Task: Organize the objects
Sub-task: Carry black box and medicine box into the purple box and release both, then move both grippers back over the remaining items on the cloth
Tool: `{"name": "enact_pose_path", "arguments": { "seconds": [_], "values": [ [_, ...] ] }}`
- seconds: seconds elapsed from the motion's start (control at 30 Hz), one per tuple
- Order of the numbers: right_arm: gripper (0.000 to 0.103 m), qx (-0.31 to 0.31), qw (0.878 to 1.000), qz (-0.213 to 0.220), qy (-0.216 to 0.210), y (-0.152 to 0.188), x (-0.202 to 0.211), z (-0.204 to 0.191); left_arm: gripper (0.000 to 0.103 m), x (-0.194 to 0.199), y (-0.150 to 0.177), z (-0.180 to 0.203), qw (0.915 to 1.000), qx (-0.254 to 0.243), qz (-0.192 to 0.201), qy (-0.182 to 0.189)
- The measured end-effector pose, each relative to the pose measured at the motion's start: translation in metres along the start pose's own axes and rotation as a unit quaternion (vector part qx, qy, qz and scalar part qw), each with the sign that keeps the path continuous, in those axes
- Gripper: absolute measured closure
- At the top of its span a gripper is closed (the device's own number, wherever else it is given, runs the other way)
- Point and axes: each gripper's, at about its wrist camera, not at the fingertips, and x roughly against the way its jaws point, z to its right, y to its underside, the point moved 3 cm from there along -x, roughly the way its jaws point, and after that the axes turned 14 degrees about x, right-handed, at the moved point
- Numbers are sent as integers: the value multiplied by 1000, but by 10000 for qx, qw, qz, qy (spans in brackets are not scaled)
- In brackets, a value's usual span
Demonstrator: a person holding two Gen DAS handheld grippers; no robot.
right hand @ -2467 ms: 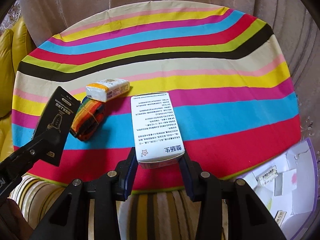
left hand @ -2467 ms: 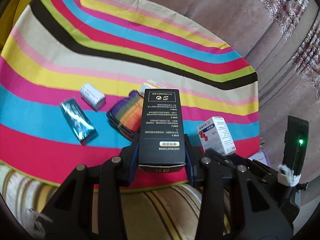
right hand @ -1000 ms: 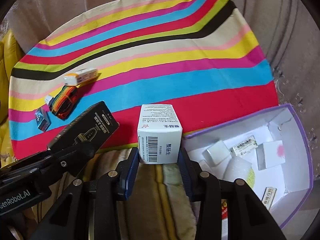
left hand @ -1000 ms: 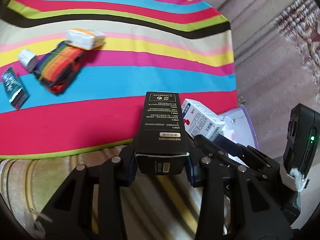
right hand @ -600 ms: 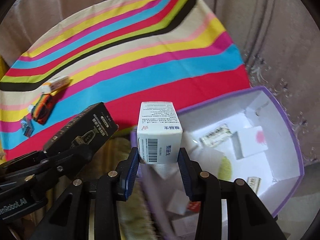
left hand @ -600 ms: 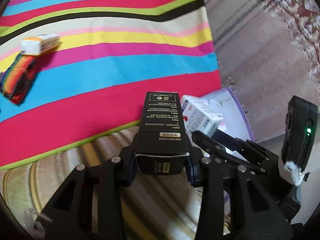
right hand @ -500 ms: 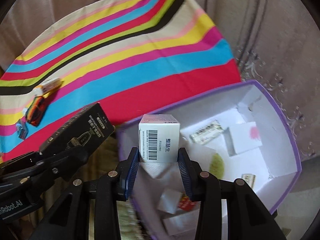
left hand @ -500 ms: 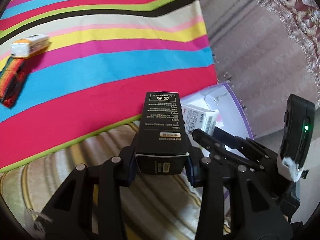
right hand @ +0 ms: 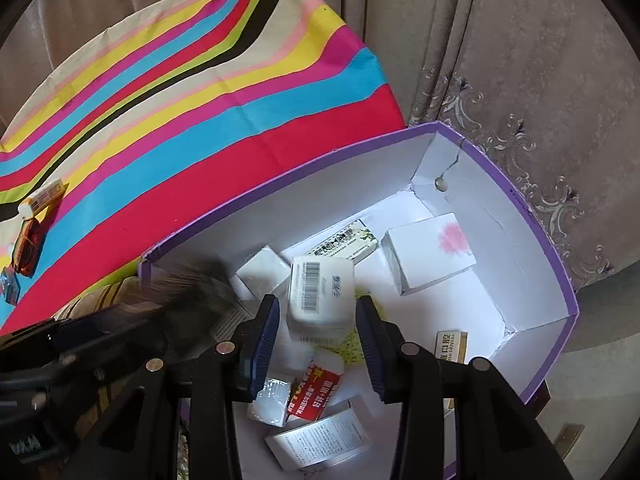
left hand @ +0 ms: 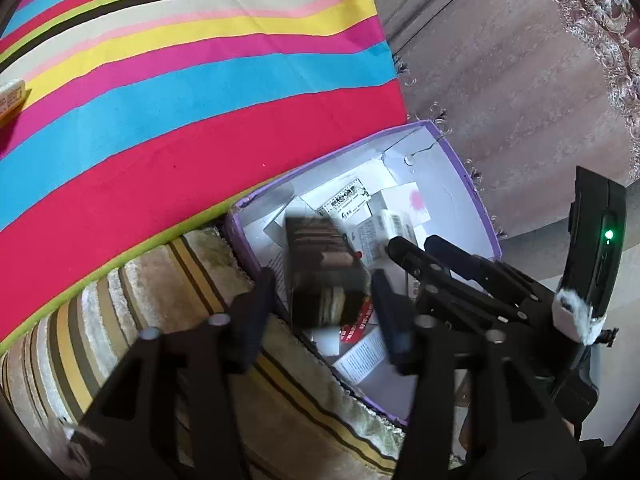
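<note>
The left gripper [left hand: 326,300] hangs over the purple box [left hand: 476,200], its jaws opening, the blurred black carton [left hand: 320,264] loose between them with gaps on both sides. At its 3 o'clock, the right gripper [right hand: 316,334] stands over the same box; its pads look clear of the white carton [right hand: 322,292] between them.

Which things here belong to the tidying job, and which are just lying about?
Job: black box, white barcode box, purple bin, orange-white box on the cloth.
Lying about: striped cloth, curtain, striped upholstery.
</note>
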Motion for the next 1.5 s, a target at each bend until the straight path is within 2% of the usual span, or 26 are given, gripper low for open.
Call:
{"name": "enact_pose_path", "arguments": {
  "seconds": [0.13,0.4,0.57,0.8,1.03,1.4,1.5],
  "values": [
    [54,-70,10000,-27,9,0,-1,1,35,1,-2,1,10000,46,39,33],
    [40,40,9999,104,-86,-5,7,-8,34,12,-7,-15,9985,479,237,134],
    [38,243,9995,169,-60,-9,12,-22,34,27,-10,-30,9969,620,479,63],
    [32,469,9979,279,-335,-16,19,-45,34,58,-12,-68,9905,1037,896,-86],
    [30,716,9951,284,-614,-22,21,-73,34,97,-7,-116,9768,1545,1459,-246],
    [29,995,9920,264,-727,-30,25,-102,34,148,9,-188,9474,2381,2082,-484],
    [29,1052,9912,251,-758,-30,25,-107,34,158,11,-206,9369,2632,2234,-549]
  ]
}}
